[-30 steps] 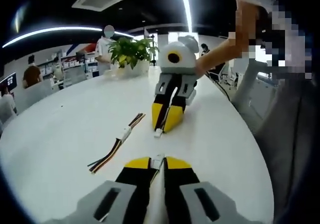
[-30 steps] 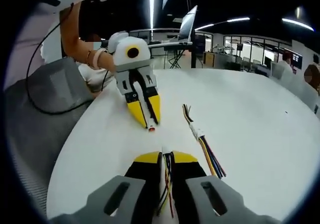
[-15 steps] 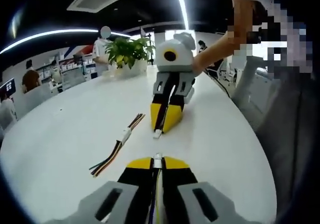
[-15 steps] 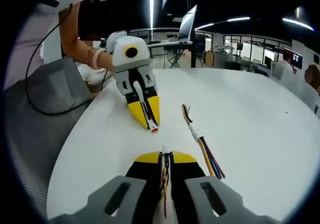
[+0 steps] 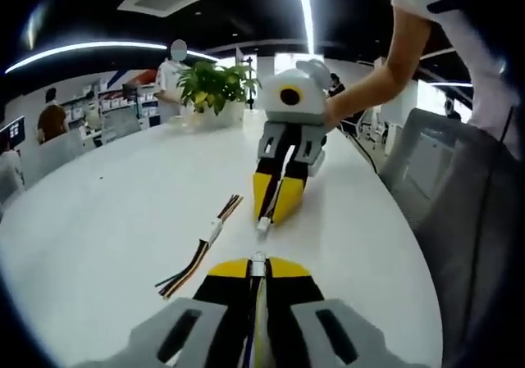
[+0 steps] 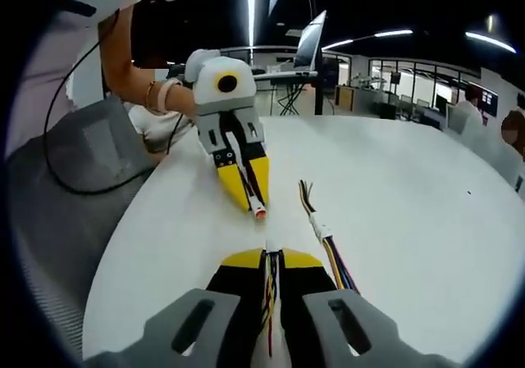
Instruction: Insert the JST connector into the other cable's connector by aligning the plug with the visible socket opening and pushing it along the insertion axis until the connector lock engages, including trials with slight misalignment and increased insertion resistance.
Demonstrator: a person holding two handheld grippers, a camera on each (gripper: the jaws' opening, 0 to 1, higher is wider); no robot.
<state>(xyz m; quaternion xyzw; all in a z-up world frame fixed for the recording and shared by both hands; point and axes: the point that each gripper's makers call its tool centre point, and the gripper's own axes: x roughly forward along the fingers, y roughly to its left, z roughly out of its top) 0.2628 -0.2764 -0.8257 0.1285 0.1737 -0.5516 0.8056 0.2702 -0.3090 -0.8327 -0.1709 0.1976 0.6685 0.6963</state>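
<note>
Left gripper [image 5: 258, 263], yellow-tipped with black-and-grey jaws, is clamping a small white JST connector [image 5: 258, 261] between its tips, jaws pressed together on it, thin wires running back down the gap between them. In the left gripper view the right gripper [image 5: 273, 211] is facing it from across the round white table [image 5: 107, 220], nose angled down toward the tabletop, a small white plug [image 5: 263, 224] sticking out of its closed yellow tips; the two connector ends are sitting near each other but apart, roughly in line. In the right gripper view the right gripper [image 6: 268, 257] is squeezing a bundle of multicoloured wires [image 6: 270, 290] between its closed jaws; the connector at its own tip is too small to make out there. Opposite, the left gripper [image 6: 253, 202] is pointing down and toward the camera with a white, red-tipped connector end [image 6: 259, 212] poking out. A spare cable of multicoloured wires with a white joined connector mid-length [image 6: 326, 238] is lying loose on the table just beside the line between the grippers, also showing in the left gripper view [image 5: 203, 247]. A person's bare arm [image 5: 385, 73] is holding the right gripper. A potted green plant [image 5: 215, 85] is standing at the table's far edge.
</note>
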